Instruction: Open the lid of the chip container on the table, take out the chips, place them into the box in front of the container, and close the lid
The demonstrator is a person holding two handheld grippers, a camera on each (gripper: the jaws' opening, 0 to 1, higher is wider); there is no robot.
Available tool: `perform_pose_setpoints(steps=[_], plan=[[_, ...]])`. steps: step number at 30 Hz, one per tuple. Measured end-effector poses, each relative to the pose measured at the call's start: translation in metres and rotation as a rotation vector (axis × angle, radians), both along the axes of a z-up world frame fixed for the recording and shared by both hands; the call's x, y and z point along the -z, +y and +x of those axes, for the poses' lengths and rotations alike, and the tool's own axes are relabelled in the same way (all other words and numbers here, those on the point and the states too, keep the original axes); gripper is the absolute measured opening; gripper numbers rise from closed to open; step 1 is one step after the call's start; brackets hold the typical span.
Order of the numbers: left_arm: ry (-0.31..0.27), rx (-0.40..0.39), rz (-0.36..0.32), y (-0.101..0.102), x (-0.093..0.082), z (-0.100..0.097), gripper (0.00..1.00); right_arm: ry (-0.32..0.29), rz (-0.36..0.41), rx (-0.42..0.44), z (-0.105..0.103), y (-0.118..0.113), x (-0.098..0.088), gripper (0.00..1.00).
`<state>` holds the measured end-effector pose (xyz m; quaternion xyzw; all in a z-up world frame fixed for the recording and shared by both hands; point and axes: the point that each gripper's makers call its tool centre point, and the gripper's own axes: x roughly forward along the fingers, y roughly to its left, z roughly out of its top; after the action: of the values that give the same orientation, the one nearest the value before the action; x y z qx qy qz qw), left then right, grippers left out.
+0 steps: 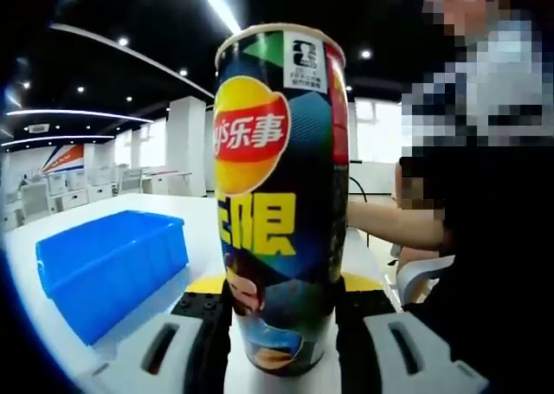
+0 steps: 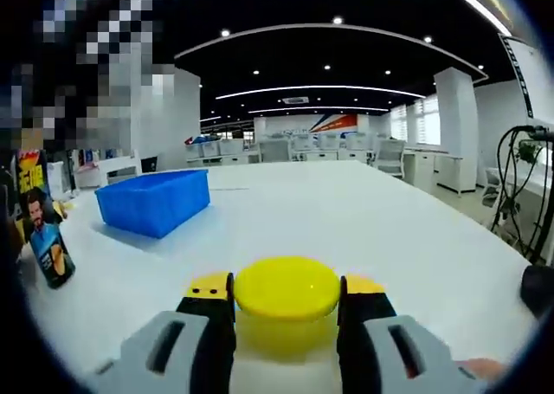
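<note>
Chip container (image 1: 281,203) clamped in left tool (image 1: 281,342), yellow lid (image 2: 286,288) in right tool (image 2: 286,312)

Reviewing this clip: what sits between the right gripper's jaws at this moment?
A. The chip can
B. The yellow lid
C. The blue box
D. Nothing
B: in the right gripper view the yellow lid sits clamped between the right gripper jaws, while the chip can is held by the left gripper and the blue box rests on the table.
</note>
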<state>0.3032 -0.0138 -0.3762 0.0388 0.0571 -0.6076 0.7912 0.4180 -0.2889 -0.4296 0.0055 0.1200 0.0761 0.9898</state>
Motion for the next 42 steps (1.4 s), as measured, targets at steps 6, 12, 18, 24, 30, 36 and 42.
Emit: perform_pose_setpoints(steps=[6,12,18,24,30,36,42], plan=[[-0.002,0.001,0.001,0.0,0.001,0.0,0.48,0.018,-0.016,-0.002,0.0,0.001,0.005,0.4],[-0.005,0.002,0.003,0.0,0.001,0.001,0.48,0.031,-0.022,0.002,0.0,0.001,0.008,0.4],[-0.005,0.003,0.006,0.001,0.002,0.002,0.48,0.037,-0.035,0.001,-0.001,0.002,0.011,0.41],[-0.006,0.001,0.008,0.001,0.003,0.002,0.48,0.048,-0.05,-0.003,0.0,0.001,0.014,0.41],[-0.007,-0.001,0.011,0.001,0.004,0.003,0.48,0.048,-0.076,-0.008,0.0,0.0,0.016,0.42],[-0.009,-0.002,0.012,0.001,0.005,0.002,0.48,0.05,-0.077,-0.006,-0.001,-0.004,0.016,0.43],[-0.018,-0.004,0.015,0.001,0.006,0.003,0.48,0.043,-0.021,-0.016,-0.001,-0.002,0.012,0.47]])
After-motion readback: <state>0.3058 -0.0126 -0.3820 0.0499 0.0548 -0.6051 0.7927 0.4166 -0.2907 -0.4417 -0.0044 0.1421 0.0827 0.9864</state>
